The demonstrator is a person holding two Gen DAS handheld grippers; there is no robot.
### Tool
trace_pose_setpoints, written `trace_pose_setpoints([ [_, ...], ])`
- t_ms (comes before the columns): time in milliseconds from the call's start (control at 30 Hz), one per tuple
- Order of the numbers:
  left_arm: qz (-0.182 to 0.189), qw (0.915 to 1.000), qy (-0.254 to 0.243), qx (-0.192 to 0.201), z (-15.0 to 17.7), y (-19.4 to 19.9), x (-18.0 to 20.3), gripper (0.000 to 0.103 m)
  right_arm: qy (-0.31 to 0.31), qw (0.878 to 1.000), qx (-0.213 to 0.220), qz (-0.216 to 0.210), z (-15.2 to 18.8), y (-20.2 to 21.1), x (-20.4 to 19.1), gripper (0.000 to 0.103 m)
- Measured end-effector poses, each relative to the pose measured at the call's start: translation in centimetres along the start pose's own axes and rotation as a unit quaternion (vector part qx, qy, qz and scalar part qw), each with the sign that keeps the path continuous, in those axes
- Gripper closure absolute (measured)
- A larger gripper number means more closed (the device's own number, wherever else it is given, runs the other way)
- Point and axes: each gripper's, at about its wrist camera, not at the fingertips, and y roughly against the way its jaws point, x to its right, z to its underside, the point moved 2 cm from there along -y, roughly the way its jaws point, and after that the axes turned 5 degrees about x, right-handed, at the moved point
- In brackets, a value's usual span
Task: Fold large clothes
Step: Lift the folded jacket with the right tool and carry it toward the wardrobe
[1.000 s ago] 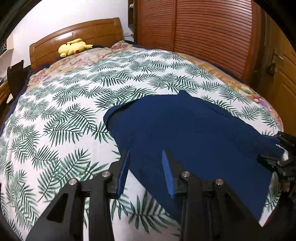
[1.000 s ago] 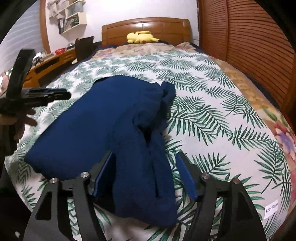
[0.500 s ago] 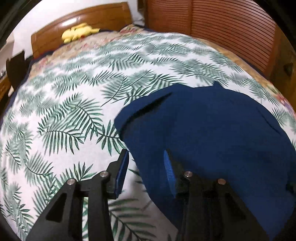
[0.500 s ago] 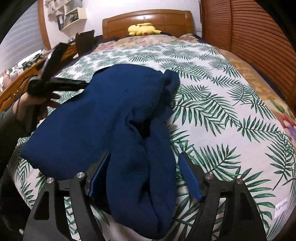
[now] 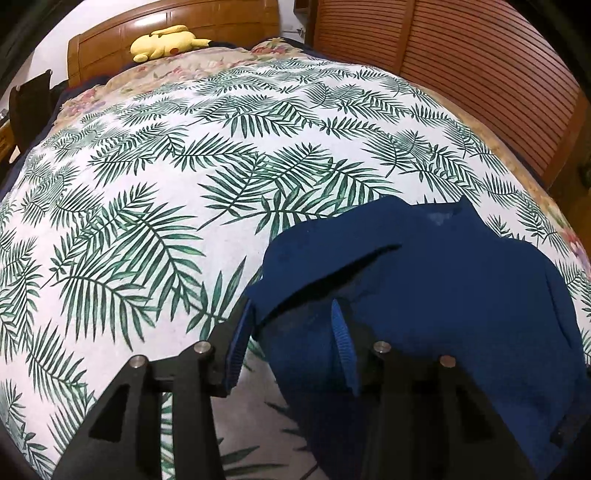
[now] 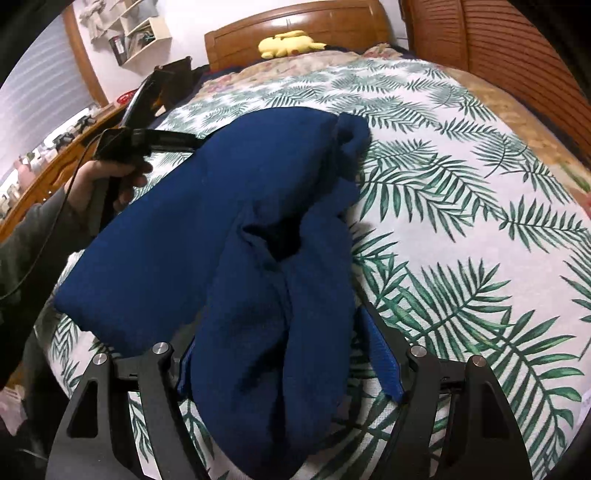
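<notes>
A large dark blue garment (image 5: 443,295) lies partly folded on the palm-leaf bedspread (image 5: 147,206). My left gripper (image 5: 291,332) is open, its jaws straddling the garment's near left corner, where a layered edge lifts. In the right wrist view the garment (image 6: 229,229) runs toward me as a bunched sleeve or fold. My right gripper (image 6: 288,354) is open wide with this bunched end lying between its jaws. The left gripper and the hand holding it (image 6: 122,162) show at the garment's far left edge.
A yellow plush toy (image 5: 166,38) lies by the wooden headboard (image 5: 207,18). A slatted wooden wardrobe (image 5: 461,55) stands along the bed's right side. A dresser with small items (image 6: 66,147) stands on the left. The bed's near edge is just below both grippers.
My left gripper has moved forward and down onto the garment's left corner, which now sits between its jaws. My right gripper has moved in closer over the bunched end.
</notes>
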Motion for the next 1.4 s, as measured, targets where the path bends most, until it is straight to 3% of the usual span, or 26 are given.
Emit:
trace_pose_setpoints([
  [100, 0.007, 0.9999, 0.007, -0.006, -0.2, -0.4, -0.2, 0.060, -0.009, 1.000, -0.008, -0.017, 0.1, -0.2, -0.1, 0.031],
  [133, 0.011, 0.9999, 0.009, -0.008, -0.3, -0.6, -0.3, 0.061, -0.010, 1.000, -0.009, -0.024, 0.2, -0.2, -0.2, 0.035],
  [167, 0.012, 0.9999, 0.008, -0.008, -0.4, -0.6, -0.3, 0.061, -0.014, 0.999, -0.012, -0.042, 0.2, -0.3, -0.4, 0.047],
  [200, 0.014, 0.9999, 0.005, -0.008, -0.5, -0.6, -0.2, 0.064, -0.019, 0.998, -0.015, -0.056, 0.2, -0.3, -0.6, 0.055],
  [233, 0.015, 0.9999, 0.002, -0.007, -0.5, -0.6, -0.2, 0.069, -0.018, 0.998, -0.014, -0.062, 0.2, -0.2, -0.8, 0.056],
  [300, 0.003, 0.9999, -0.011, -0.003, -0.6, -0.3, 0.0, 0.086, -0.011, 0.998, -0.011, -0.066, 0.3, 0.0, -1.2, 0.064],
  [400, -0.004, 0.9998, -0.014, 0.011, -1.2, 1.0, 0.2, 0.095, -0.011, 0.997, 0.002, -0.078, 0.2, 0.6, -1.0, 0.079],
  [467, -0.012, 0.9993, -0.016, 0.033, -1.8, 2.7, 0.5, 0.097, -0.013, 0.996, 0.020, -0.083, 0.0, 1.4, -1.1, 0.083],
  [800, -0.040, 0.9909, -0.058, 0.115, -5.1, 11.5, 4.6, 0.098, -0.010, 0.994, 0.072, -0.084, -1.9, 4.1, -1.7, 0.089],
  [1033, -0.044, 0.9813, -0.076, 0.171, -6.6, 16.6, 8.5, 0.098, -0.021, 0.990, 0.116, -0.077, -3.5, 7.0, 0.5, 0.090],
  [1233, -0.014, 0.9769, -0.103, 0.187, -8.1, 17.8, 15.0, 0.098, -0.017, 0.988, 0.148, -0.028, -4.4, 12.6, 4.8, 0.091],
  [1400, 0.036, 0.9704, -0.137, 0.196, -9.1, 16.7, 23.7, 0.098, 0.009, 0.986, 0.157, 0.053, -4.0, 19.1, 8.9, 0.091],
])
